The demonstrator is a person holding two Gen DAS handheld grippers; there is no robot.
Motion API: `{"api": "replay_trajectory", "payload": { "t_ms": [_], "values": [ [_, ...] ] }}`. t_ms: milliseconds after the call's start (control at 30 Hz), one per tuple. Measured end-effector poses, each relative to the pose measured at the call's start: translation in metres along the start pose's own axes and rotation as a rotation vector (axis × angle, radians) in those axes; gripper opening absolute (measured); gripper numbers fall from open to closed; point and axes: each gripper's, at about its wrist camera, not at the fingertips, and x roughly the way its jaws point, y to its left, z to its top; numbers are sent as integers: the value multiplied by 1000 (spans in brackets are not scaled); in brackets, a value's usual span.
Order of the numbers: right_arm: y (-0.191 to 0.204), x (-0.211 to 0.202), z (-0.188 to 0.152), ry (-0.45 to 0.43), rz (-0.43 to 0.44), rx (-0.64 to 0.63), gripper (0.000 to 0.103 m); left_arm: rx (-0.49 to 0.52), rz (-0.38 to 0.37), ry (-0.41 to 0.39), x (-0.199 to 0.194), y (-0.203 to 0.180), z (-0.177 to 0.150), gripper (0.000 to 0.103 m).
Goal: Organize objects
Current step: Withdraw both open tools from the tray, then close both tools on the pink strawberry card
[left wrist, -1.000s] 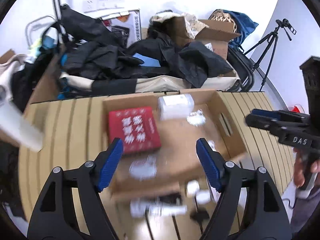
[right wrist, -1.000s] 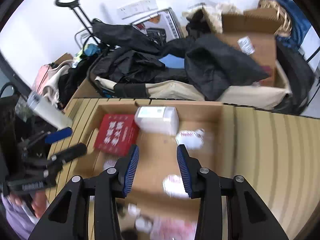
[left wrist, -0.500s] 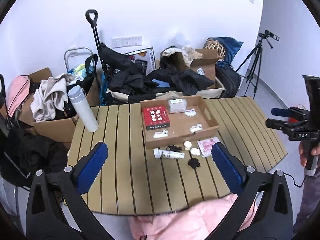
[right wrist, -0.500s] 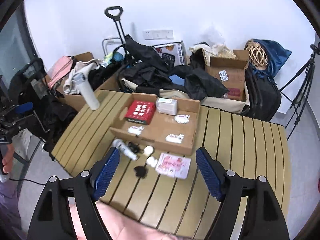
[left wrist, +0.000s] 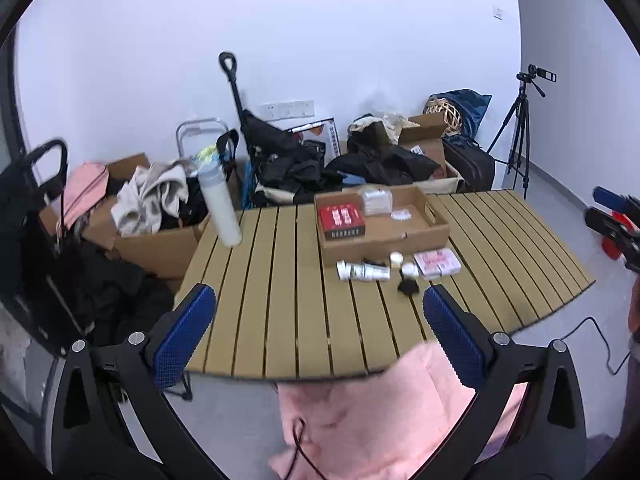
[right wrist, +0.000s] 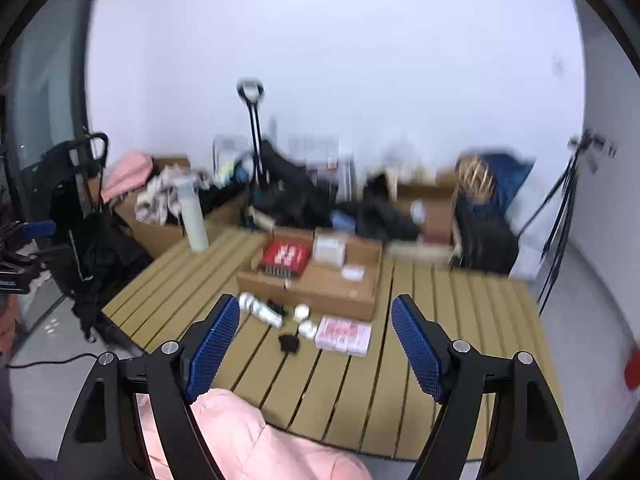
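Both grippers had pulled far back from the cardboard tray [left wrist: 436, 229]: left gripper [left wrist: 320, 336] and right gripper [right wrist: 316, 344] stood apart, empty. 1 bottle [left wrist: 362, 271] and loose items lay near the tray, unsorted.

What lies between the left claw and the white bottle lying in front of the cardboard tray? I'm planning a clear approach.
Only bare table slats lie between the open left claw and the white bottle, as the left wrist view shows.
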Motion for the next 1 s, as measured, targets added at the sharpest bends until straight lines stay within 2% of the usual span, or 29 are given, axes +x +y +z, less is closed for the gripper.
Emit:
{"api": "replay_trajectory", "payload": {
  "t_ms": [67,167,267,300,367,467,633,700,733,800,867,1000],
  "values": [
    [11,-20,-21,-25,15,17,83,-52,-42,15,-10,2,-18,103],
    [25,-25,-58,63,7,92,83,-114,-85,49,-11,-3,-46,103],
    [26,-22,-91,98,75,215,83,-122,-98,101,1,-14,-64,103],
    [27,-19,-97,119,103,226,83,-110,-100,130,6,-18,-67,103],
    [29,-15,-97,148,90,198,83,-87,-84,144,9,-23,-69,103],
    [29,-23,-90,90,57,179,83,-100,-72,107,6,-22,-72,103],
    [27,-26,-92,25,-13,181,83,-101,-71,149,20,-22,-78,103],
    [23,-30,-92,-44,-78,178,83,-91,-92,144,29,-24,-77,103],
    [20,-26,-91,-55,-80,173,83,-75,-114,122,35,-26,-75,103],
    [15,-4,-90,41,-18,185,85,-67,-128,91,52,-30,-68,103],
    [6,25,-93,147,18,237,85,-68,-167,107,80,-40,-57,103],
    [-11,74,-93,191,29,243,85,-49,-327,200,154,-73,-33,101]
  ]
}}
